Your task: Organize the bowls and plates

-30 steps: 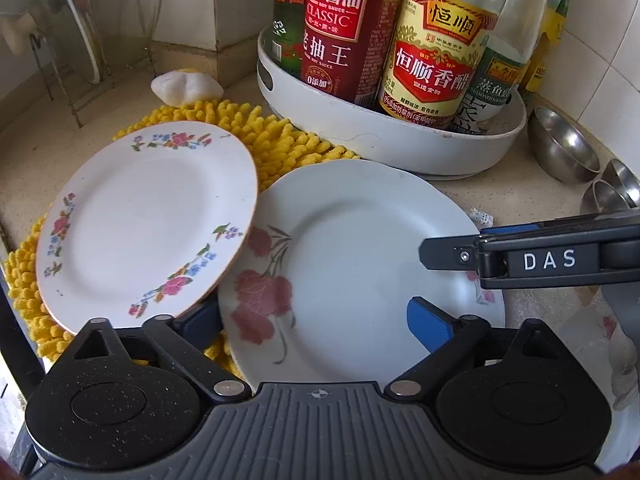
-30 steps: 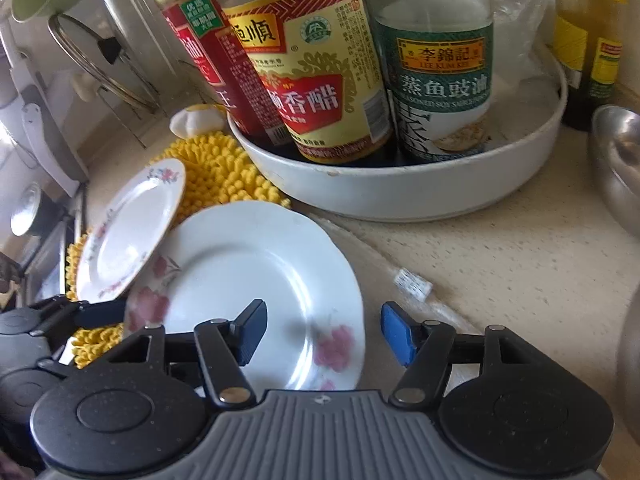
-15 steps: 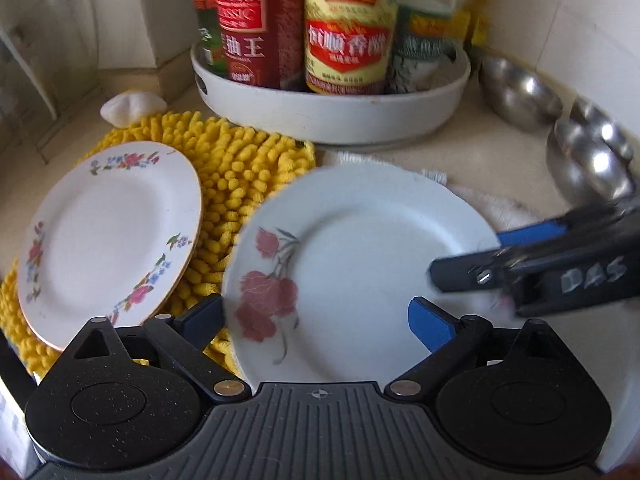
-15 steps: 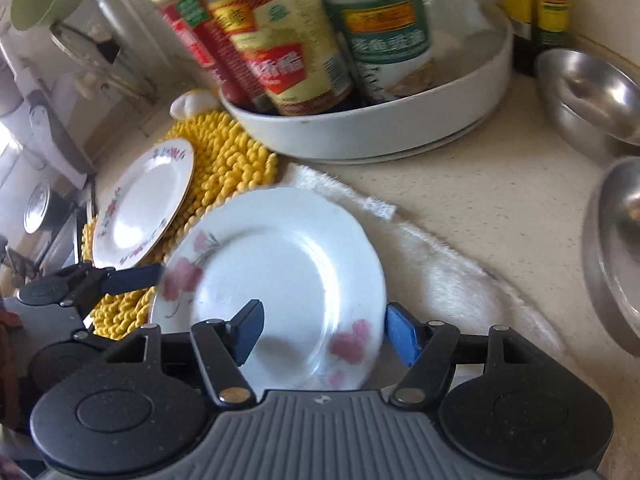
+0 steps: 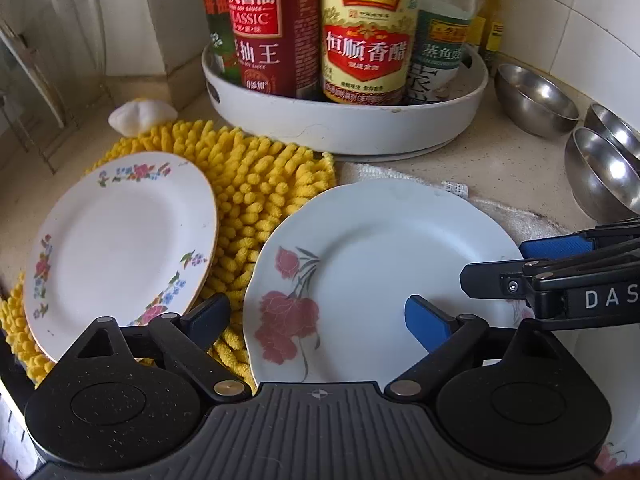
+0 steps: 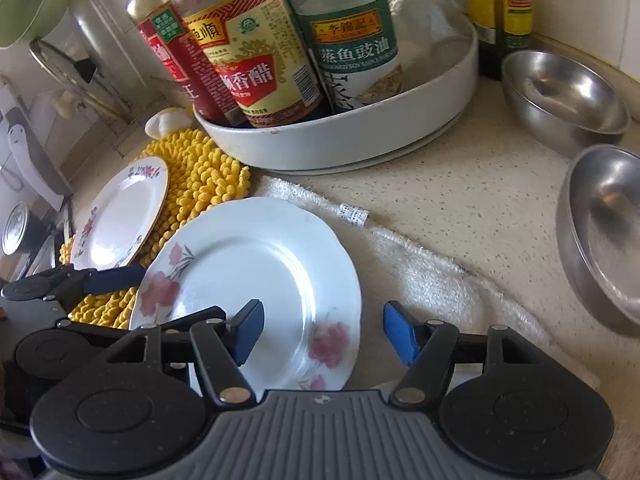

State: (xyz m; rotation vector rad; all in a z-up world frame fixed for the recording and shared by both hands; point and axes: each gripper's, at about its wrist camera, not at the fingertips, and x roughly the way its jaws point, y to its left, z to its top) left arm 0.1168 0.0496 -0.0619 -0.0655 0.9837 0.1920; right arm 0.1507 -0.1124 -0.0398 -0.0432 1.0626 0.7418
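A white plate with pink flowers (image 5: 380,264) (image 6: 256,272) lies flat, partly on a white towel (image 6: 440,280). To its left, a smaller plate with a floral rim (image 5: 120,248) (image 6: 120,216) rests tilted on a yellow chenille mat (image 5: 256,184). My left gripper (image 5: 316,320) straddles the pink plate's left rim, one finger over the mat and one over the plate. Its jaws are closing and the pads touch nothing. My right gripper (image 6: 324,332) stands open across the plate's right rim, one finger over the plate, the other over the towel.
A white round tray (image 5: 344,128) (image 6: 340,144) full of sauce bottles stands behind the plates. Steel bowls (image 5: 536,100) (image 6: 600,232) sit at the right by the tiled wall. A white bulb-like lump (image 5: 142,114) lies behind the mat. Another plate's rim (image 5: 616,420) shows at bottom right.
The pink-flower plate was tucked under the small plate's edge; it now lies apart from it, further right on the towel. Both views have drawn back from the tray.
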